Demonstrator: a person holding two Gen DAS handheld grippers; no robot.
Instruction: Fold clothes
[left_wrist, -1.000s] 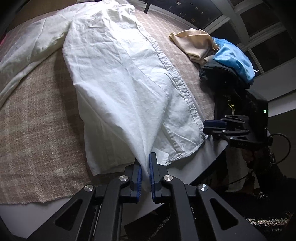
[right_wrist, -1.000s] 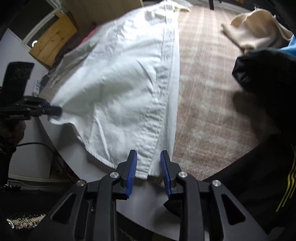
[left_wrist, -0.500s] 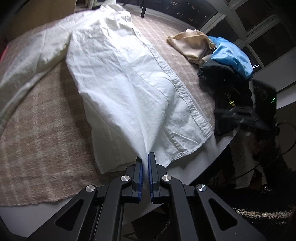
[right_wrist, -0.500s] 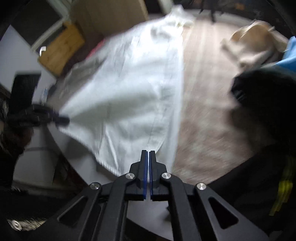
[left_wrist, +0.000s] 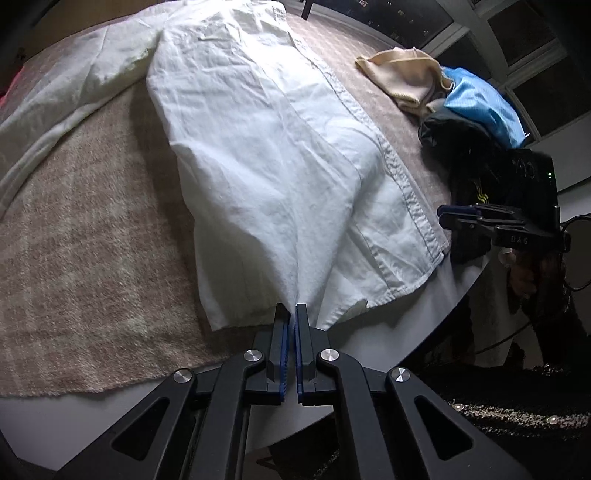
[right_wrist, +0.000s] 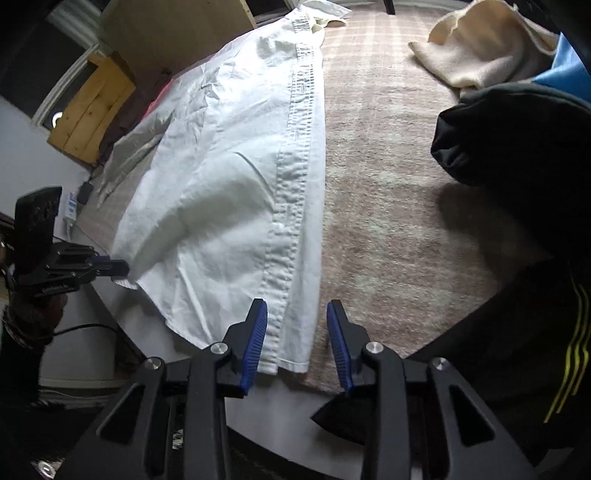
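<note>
A white button-up shirt (left_wrist: 273, 155) lies lengthwise on a plaid cloth (left_wrist: 92, 236), folded along its length with the button placket on the right edge. My left gripper (left_wrist: 290, 314) is shut on the shirt's near hem and pulls the fabric taut. It also shows in the right wrist view (right_wrist: 122, 266), pinching the hem corner. My right gripper (right_wrist: 297, 325) is open, its jaws astride the placket's hem corner of the shirt (right_wrist: 236, 177). In the left wrist view the right gripper (left_wrist: 443, 216) sits just off the shirt's right hem corner.
A cream garment (left_wrist: 402, 74), a blue garment (left_wrist: 480, 107) and a black garment with yellow stripes (right_wrist: 517, 147) are piled at the right. The round table edge (left_wrist: 424, 306) runs close under both grippers. A wooden panel (right_wrist: 92, 110) stands beyond the table's far left.
My right gripper shut on the placket hem half a second ago and has now opened again. My left gripper stays shut on the hem, and the shirt has settled flatter.
</note>
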